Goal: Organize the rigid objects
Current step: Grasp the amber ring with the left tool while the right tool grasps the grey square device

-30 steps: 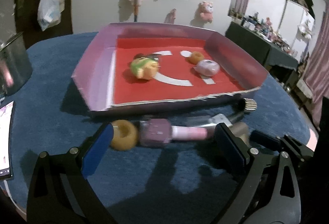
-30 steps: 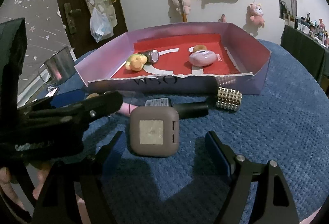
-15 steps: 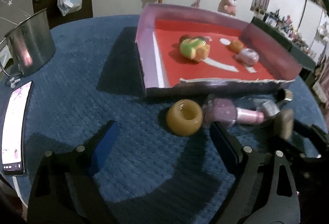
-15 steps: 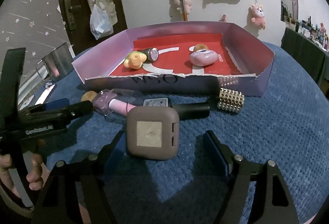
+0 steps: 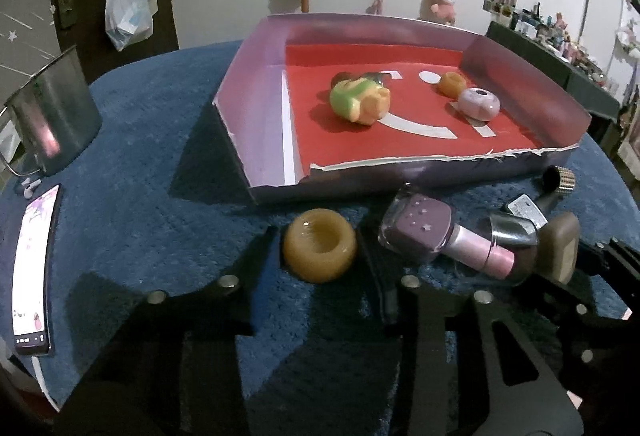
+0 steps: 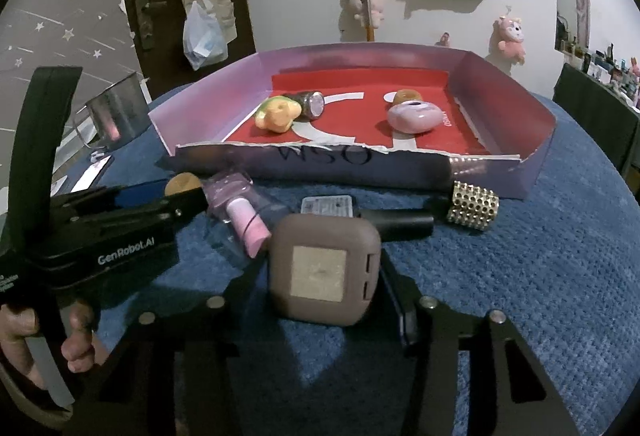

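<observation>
My left gripper (image 5: 320, 260) is shut on an amber ring-shaped toy (image 5: 319, 250) lying on the blue mat in front of the box. My right gripper (image 6: 324, 276) is shut on a mauve square charger (image 6: 323, 270) on the mat. The purple box with a red floor (image 5: 260, 107) holds a green-orange toy (image 5: 360, 101), a small amber ring (image 5: 451, 83), a lilac ring (image 5: 478, 104) and a metal cylinder (image 6: 311, 104). A purple nail polish bottle (image 5: 432, 232) lies between the grippers.
A black tube with a studded gold cap (image 6: 473, 207) and a labelled adapter (image 6: 328, 204) lie in front of the box. A metal cup (image 5: 52, 115) and a phone (image 5: 32, 268) sit at the left of the blue mat (image 5: 140, 215).
My left gripper moved onto the amber ring and its fingers closed on it. My right gripper's fingers closed on the mauve charger. The left gripper's body moved closer in the right wrist view.
</observation>
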### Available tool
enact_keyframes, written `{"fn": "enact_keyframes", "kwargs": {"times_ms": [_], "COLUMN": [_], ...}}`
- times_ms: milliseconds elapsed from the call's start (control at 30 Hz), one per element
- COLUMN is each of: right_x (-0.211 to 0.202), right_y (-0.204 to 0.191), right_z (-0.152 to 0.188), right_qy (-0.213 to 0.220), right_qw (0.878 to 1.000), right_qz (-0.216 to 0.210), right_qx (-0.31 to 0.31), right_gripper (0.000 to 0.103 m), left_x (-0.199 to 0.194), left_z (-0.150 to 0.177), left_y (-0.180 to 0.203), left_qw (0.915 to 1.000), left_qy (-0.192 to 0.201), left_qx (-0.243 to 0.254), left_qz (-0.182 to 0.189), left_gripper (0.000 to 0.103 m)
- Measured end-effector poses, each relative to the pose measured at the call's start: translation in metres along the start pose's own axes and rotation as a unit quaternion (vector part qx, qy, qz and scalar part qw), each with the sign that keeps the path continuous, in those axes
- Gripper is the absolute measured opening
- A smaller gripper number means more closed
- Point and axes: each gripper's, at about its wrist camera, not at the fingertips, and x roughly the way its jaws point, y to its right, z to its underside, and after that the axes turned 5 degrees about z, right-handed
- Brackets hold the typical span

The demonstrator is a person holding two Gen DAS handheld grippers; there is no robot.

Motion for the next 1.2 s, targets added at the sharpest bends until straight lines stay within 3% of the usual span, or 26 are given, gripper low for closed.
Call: {"fn": "enact_keyframes", "kwargs": {"times_ms": [133, 467, 900, 1200], "right_x": [-0.003, -0.029, -0.066, -0.071], "right_y": [0.005, 0.008, 0.012, 0.015], "right_z": [0.0, -0.013, -0.05, -0.06], "right_qy": [-0.003, 0.024, 0.089, 0.104], "right_qw": [1.0, 0.998, 0.994, 0.993], "right_qz": [-0.013, -0.047, -0.055, -0.06], "right_qx": [0.014, 0.016, 0.009, 0.006], "right_gripper": [0.053, 0.053, 0.053, 0.053], "left_x": [-0.005, -0.036, -0.065, -0.062], "left_z": [0.001, -0.005, -0.032, -0.042], "left_y": [-0.004, 0.015, 0.029, 0.034], "left_qw": [0.9998, 0.999, 0.995, 0.9939], "left_qy": [0.0, 0.031, 0.08, 0.088], "left_qx": [-0.013, 0.012, 0.025, 0.031], "left_qz": [0.015, 0.031, 0.055, 0.059], "left_gripper": [0.036, 0.036, 0.036, 0.036]}}
